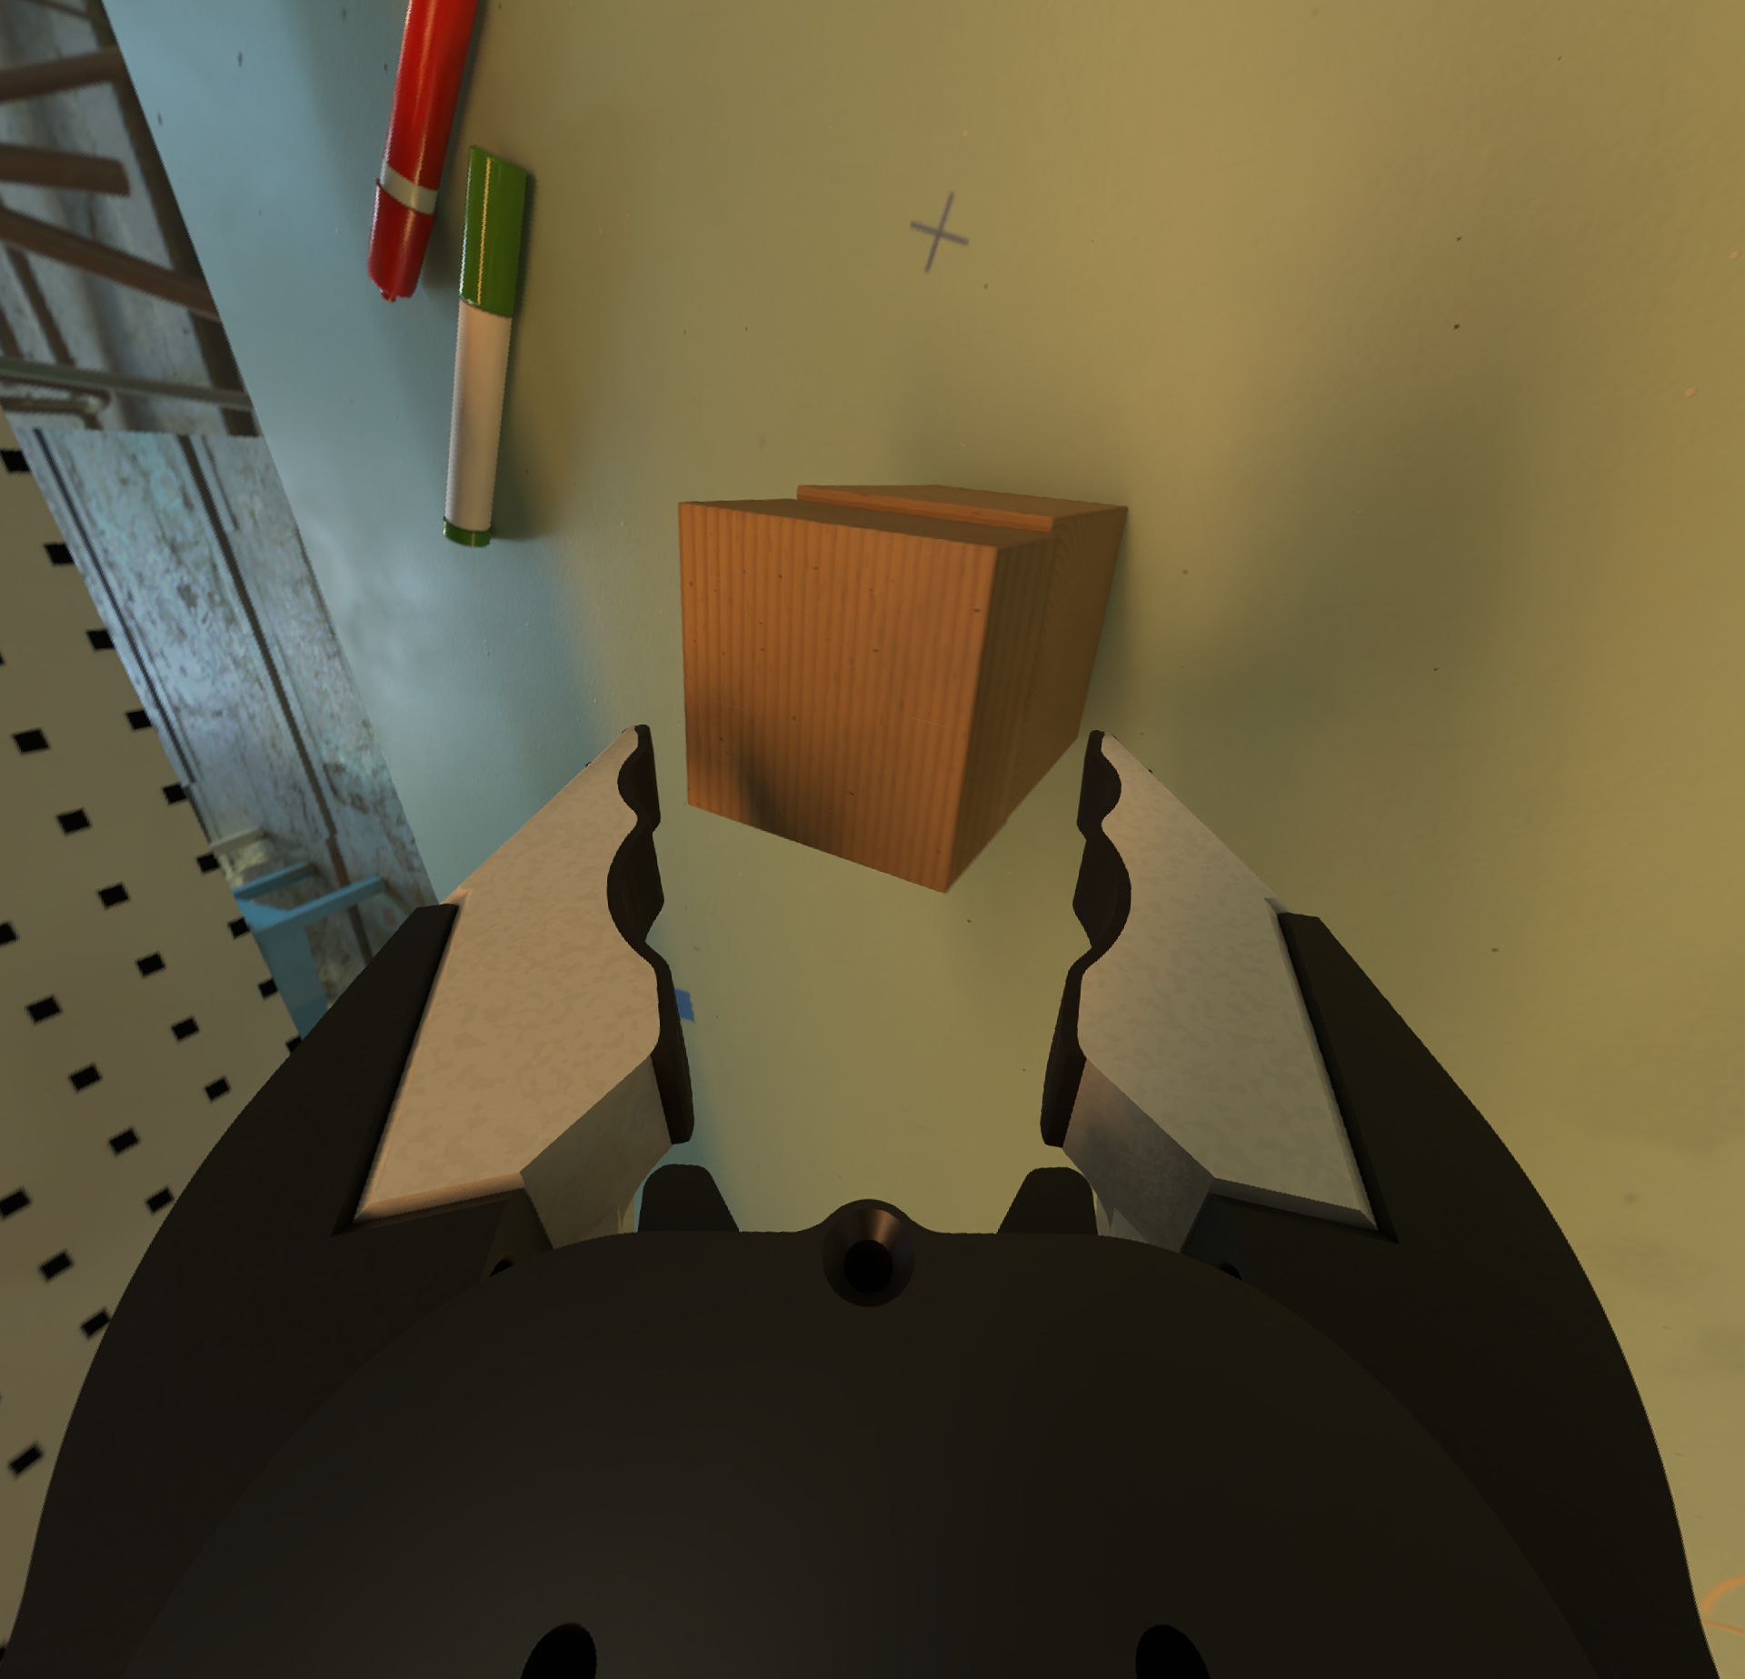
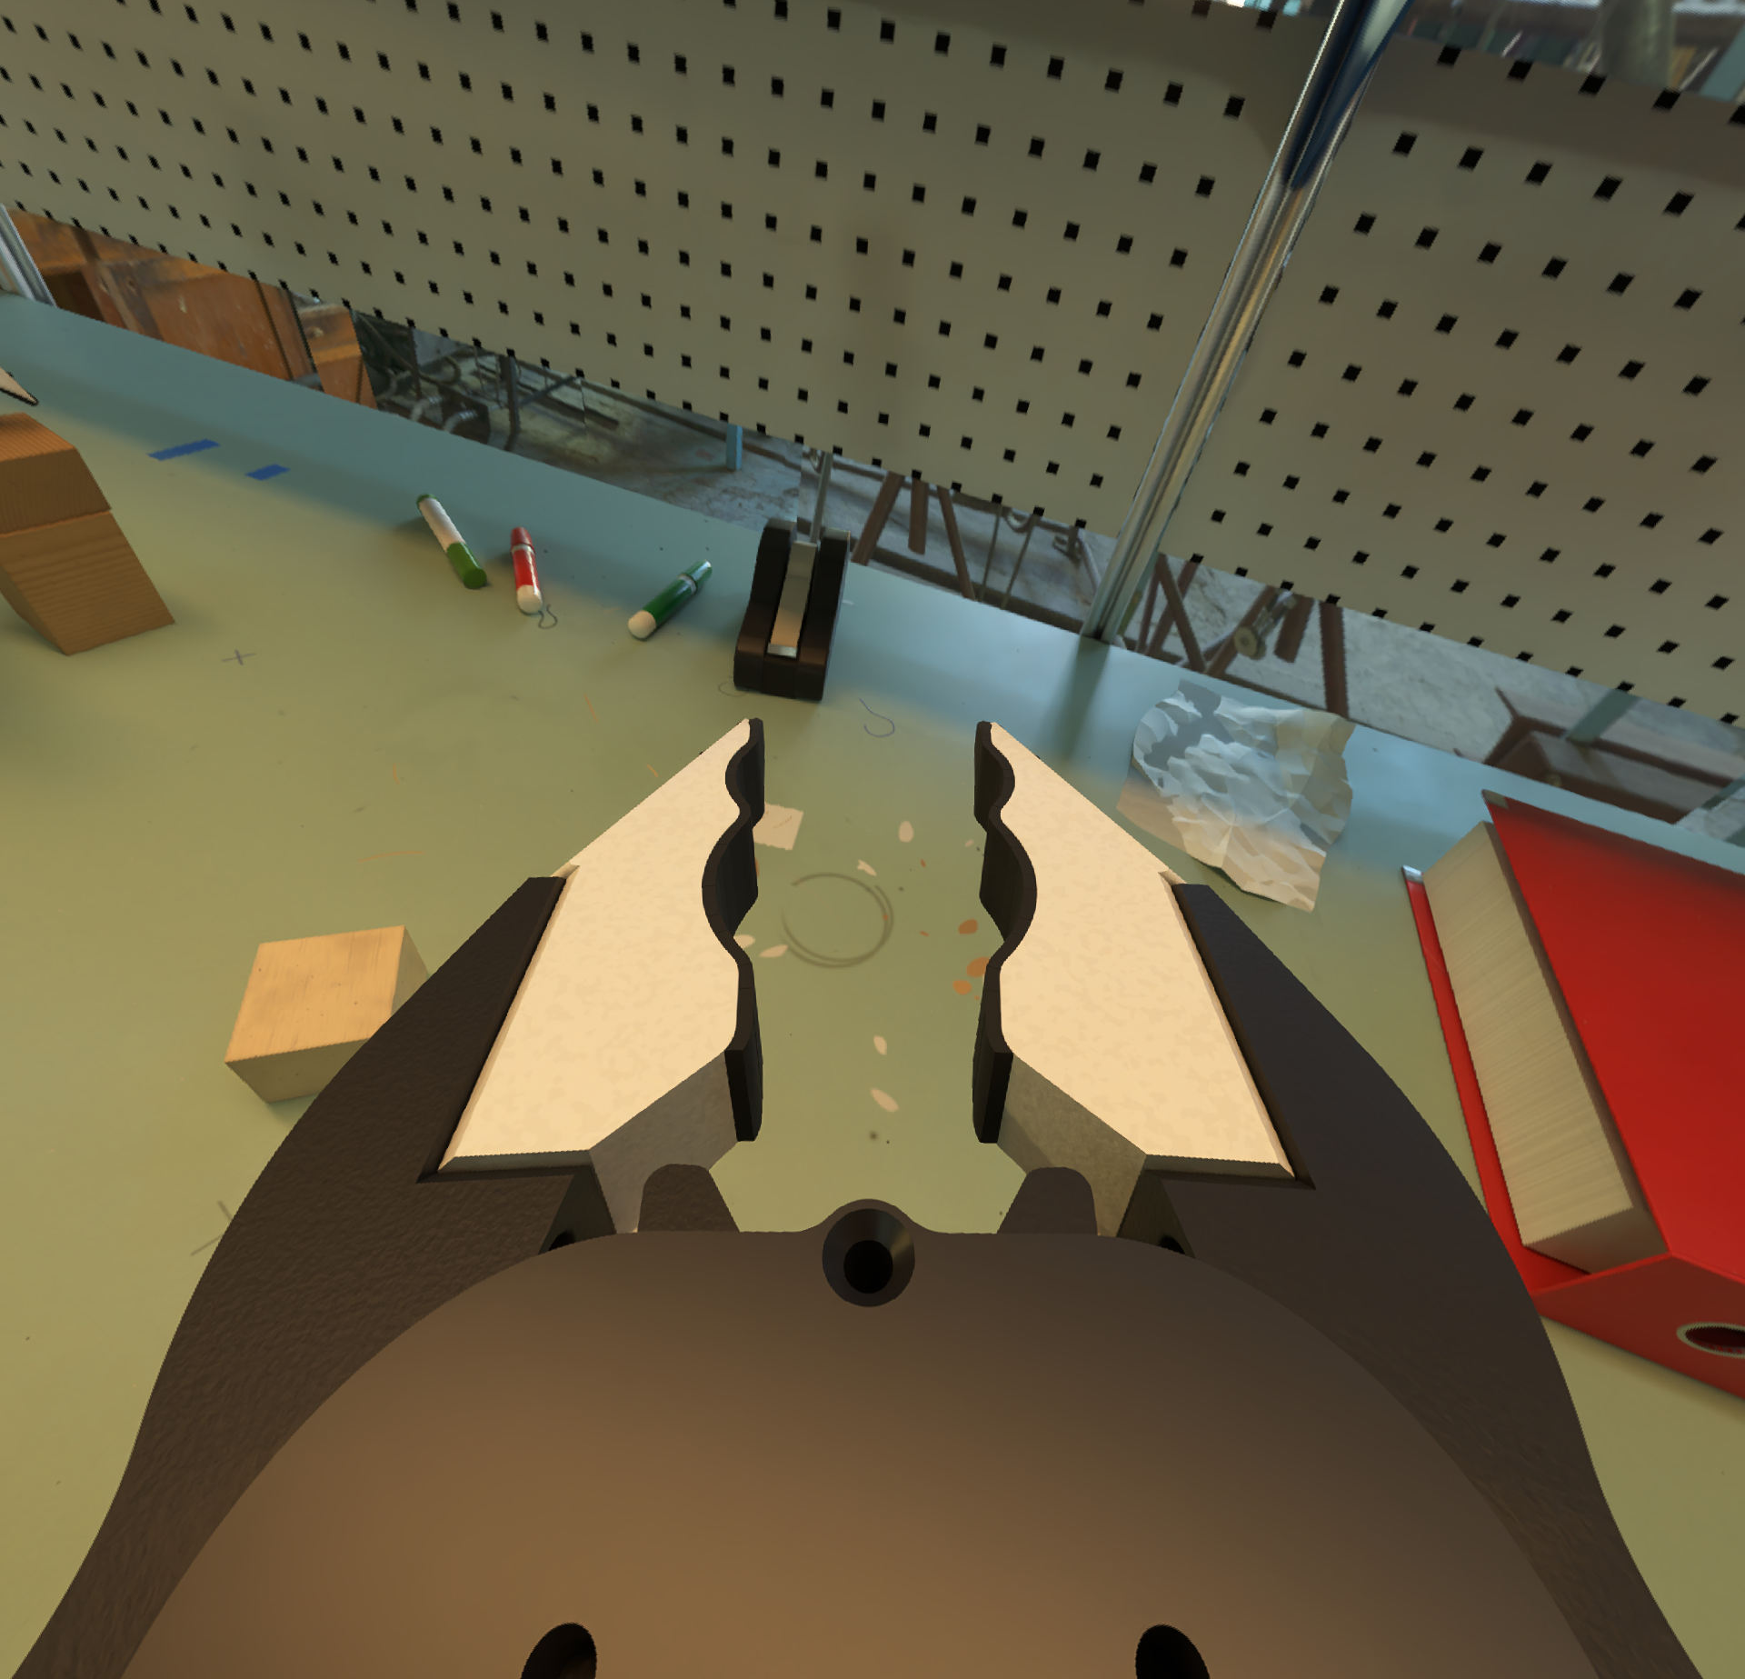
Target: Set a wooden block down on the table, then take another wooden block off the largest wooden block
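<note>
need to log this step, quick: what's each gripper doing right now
Left gripper: open, holding nothing, above the stacked wooden block.
Right gripper: open, holding nothing, over the table.

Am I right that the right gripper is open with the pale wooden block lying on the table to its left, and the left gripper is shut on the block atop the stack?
Not quite. The left gripper is open, its fingers apart and short of the stacked block, as the left wrist view shows. The rest holds: the right gripper is open and the pale wooden block lies on the table to its left.
</note>
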Tool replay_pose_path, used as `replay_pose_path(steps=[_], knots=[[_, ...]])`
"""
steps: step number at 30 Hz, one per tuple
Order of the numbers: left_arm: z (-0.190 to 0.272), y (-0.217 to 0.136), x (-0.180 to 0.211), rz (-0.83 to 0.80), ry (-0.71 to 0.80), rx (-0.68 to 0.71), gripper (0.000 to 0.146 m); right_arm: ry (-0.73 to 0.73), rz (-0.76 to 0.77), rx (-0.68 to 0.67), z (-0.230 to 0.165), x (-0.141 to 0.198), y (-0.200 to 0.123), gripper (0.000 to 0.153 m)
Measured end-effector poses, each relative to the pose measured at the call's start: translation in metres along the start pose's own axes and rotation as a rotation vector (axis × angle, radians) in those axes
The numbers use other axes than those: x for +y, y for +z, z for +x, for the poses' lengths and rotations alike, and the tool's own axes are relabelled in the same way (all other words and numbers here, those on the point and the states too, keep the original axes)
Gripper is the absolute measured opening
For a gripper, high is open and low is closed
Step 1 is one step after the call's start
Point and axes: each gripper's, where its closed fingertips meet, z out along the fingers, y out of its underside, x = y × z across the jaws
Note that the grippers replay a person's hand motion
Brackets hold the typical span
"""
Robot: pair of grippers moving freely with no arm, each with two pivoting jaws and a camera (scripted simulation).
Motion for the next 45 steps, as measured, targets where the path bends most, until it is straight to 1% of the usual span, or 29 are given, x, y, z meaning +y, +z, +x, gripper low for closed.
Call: replay_pose_path(steps=[5, 6, 7, 9, 13, 15, 17, 19, 21, 24, 26, 28, 31, 34, 38, 40, 42, 45], knots=[[-0.005, 0.013, 0.001, 0.041, 0.030, 0.076, 0.092, 0.000, -0.069, 0.006, 0.000, 0.015, 0.010, 0.045], [-0.002, 0.015, 0.000, 0.053, 0.033, 0.106, 0.091, -0.004, -0.084, 0.007, 0.000, 0.018, 0.012, 0.045], [0.000, 0.017, -0.001, 0.060, 0.035, 0.136, 0.086, -0.008, -0.099, 0.008, 0.000, 0.021, 0.014, 0.045], [-0.001, 0.019, -0.002, 0.071, 0.041, 0.164, 0.080, -0.011, -0.123, 0.004, -0.001, 0.027, 0.018, 0.045], [-0.004, 0.020, -0.003, 0.076, 0.018, 0.151, 0.079, -0.031, -0.158, -0.007, -0.004, 0.033, 0.025, 0.045], [-0.009, 0.017, -0.002, 0.065, 0.014, 0.115, 0.079, -0.041, -0.157, -0.011, -0.005, 0.033, 0.025, 0.045], [-0.014, 0.007, -0.004, 0.066, 0.018, 0.069, 0.079, -0.036, -0.147, -0.022, -0.005, 0.031, 0.025, 0.045], [-0.020, -0.010, -0.014, 0.085, 0.013, 0.032, 0.079, -0.029, -0.134, -0.030, -0.005, 0.030, 0.023, 0.045], [-0.024, -0.032, -0.032, 0.125, 0.015, -0.010, 0.079, -0.014, -0.121, -0.037, -0.005, 0.027, 0.021, 0.045], [-0.020, -0.069, -0.082, 0.223, 0.073, -0.073, 0.079, 0.059, -0.062, -0.066, -0.015, 0.012, 0.021, 0.044], [-0.008, -0.086, -0.122, 0.274, 0.152, -0.101, 0.079, 0.131, -0.015, -0.148, -0.035, -0.003, 0.024, 0.044], [0.012, -0.092, -0.162, 0.325, 0.225, -0.091, 0.079, 0.205, 0.013, -0.259, -0.065, -0.017, 0.030, 0.044], [0.049, -0.075, -0.214, 0.362, 0.328, -0.032, 0.079, 0.273, -0.009, -0.442, -0.107, -0.026, 0.036, 0.045], [0.087, -0.034, -0.247, 0.313, 0.448, 0.044, 0.079, 0.272, -0.024, -0.498, -0.125, -0.027, 0.038, 0.045], [0.129, 0.025, -0.256, 0.125, 0.594, 0.152, 0.079, 0.271, -0.044, -0.522, -0.129, -0.024, 0.038, 0.045], [0.143, 0.045, -0.261, 0.085, 0.653, 0.170, 0.079, 0.286, -0.037, -0.536, -0.129, -0.024, 0.038, 0.045], [0.154, 0.056, -0.266, 0.080, 0.697, 0.191, 0.079, 0.302, -0.042, -0.553, -0.129, -0.022, 0.039, 0.045], [0.158, 0.057, -0.280, 0.122, 0.691, 0.207, 0.079, 0.314, -0.101, -0.585, -0.134, -0.010, 0.046, 0.045]])
